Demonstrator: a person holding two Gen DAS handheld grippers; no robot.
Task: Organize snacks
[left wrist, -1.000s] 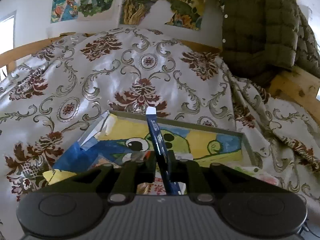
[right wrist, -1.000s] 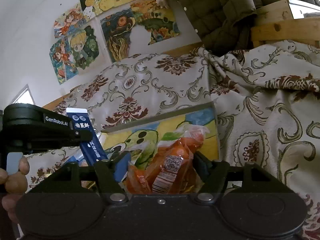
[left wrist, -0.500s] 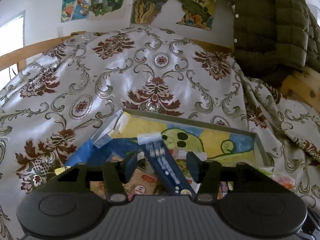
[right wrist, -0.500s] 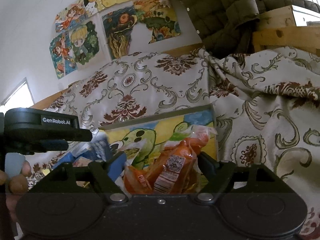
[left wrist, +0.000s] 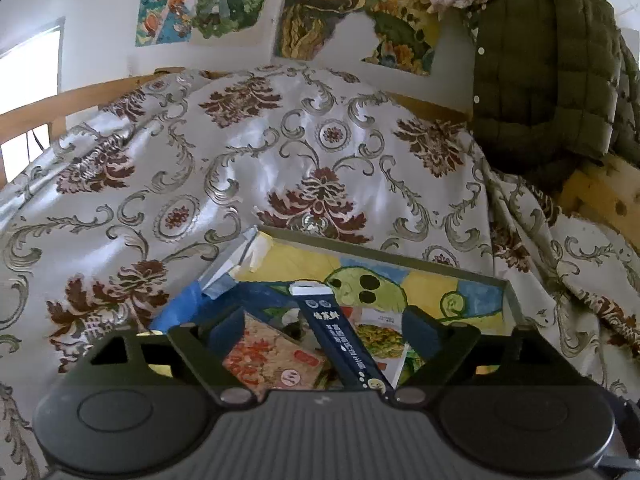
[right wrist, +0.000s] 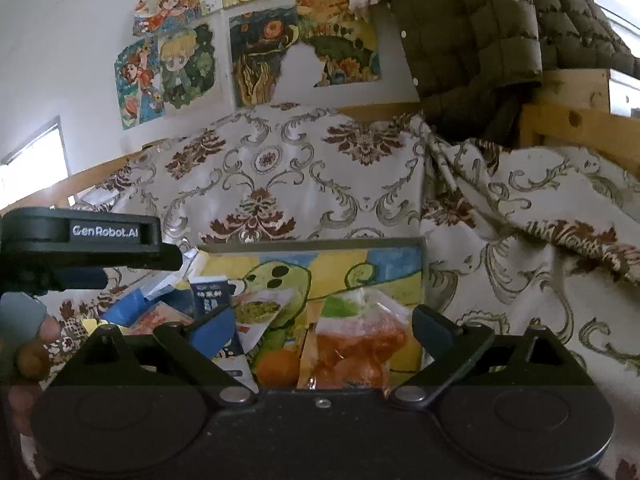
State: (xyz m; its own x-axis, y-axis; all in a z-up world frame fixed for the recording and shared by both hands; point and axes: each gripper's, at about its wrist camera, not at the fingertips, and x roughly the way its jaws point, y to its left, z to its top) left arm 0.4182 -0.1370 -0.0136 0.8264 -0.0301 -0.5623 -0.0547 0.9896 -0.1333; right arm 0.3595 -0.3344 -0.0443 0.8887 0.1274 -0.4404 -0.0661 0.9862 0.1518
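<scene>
A painted cardboard box (left wrist: 460,270) lies on the patterned cloth and holds the snacks. A dark blue stick pack (left wrist: 340,336) lies in it, between the fingers of my open left gripper (left wrist: 324,326), not held. A brown and red snack packet (left wrist: 268,356) lies beside it. My right gripper (right wrist: 322,326) is open above an orange snack bag (right wrist: 352,344) that lies in the box (right wrist: 312,245). The blue pack (right wrist: 212,296) and a green-printed white packet (right wrist: 260,312) also show in the right wrist view. The left gripper's body (right wrist: 80,240) is at the left of that view.
A floral cloth (left wrist: 240,160) covers the surface and drapes at the right. An olive quilted jacket (left wrist: 540,60) hangs over a wooden frame (left wrist: 600,196) at the back right. Posters (left wrist: 352,20) hang on the wall. Blue paper (left wrist: 176,308) sticks out at the box's left.
My left gripper opened and let go of the blue stick pack, which dropped flat into the box. My right gripper opened wider and the orange bag settled lower in the box.
</scene>
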